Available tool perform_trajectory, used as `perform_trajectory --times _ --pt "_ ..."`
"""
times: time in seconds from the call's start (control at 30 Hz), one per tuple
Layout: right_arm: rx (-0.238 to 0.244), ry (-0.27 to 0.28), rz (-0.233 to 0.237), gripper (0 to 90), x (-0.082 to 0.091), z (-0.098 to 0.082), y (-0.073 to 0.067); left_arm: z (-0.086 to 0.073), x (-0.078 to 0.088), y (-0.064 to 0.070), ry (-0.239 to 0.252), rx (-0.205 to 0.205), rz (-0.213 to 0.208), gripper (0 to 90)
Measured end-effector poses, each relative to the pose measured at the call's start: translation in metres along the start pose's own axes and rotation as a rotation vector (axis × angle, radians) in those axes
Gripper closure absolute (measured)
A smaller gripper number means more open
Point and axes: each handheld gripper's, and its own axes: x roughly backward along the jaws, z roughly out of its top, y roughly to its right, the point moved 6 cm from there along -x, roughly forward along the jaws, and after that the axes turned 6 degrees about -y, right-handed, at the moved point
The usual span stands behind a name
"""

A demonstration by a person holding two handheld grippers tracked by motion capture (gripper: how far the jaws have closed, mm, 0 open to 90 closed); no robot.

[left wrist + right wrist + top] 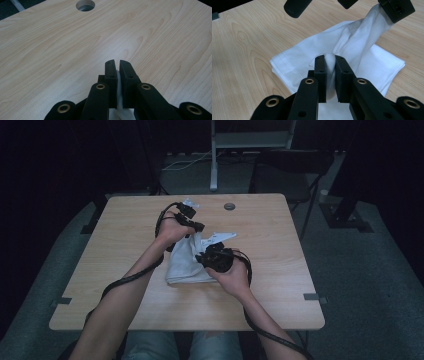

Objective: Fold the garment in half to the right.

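A white cloth [186, 262] lies partly folded on the wooden table [125, 250]. My left gripper [194, 226] holds one corner lifted off the table; its jaws stand shut on a thin strip of the cloth [119, 85]. My right gripper [212, 255] sits lower and nearer, its jaws pinched on a bunched fold of the cloth [331, 62]. In the right gripper view the cloth [362, 37] stretches up to the left gripper [395, 11] at the top right, with the folded layers spread beneath.
A round cable hole [229, 206] sits near the table's far edge, also seen as a cable hole [85, 5] ahead of the left gripper. A chair [292, 170] and a metal stand [214, 155] are beyond the table. Cables [130, 277] trail along both forearms.
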Motion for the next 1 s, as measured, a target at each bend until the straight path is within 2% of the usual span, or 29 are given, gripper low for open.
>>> perform_trajectory --times 1.0 --pt "-0.008 -0.009 -0.009 81.8 0.0000 -0.0088 0.0021 -0.0002 -0.0066 0.0057 -0.005 -0.005 -0.009 85.8"
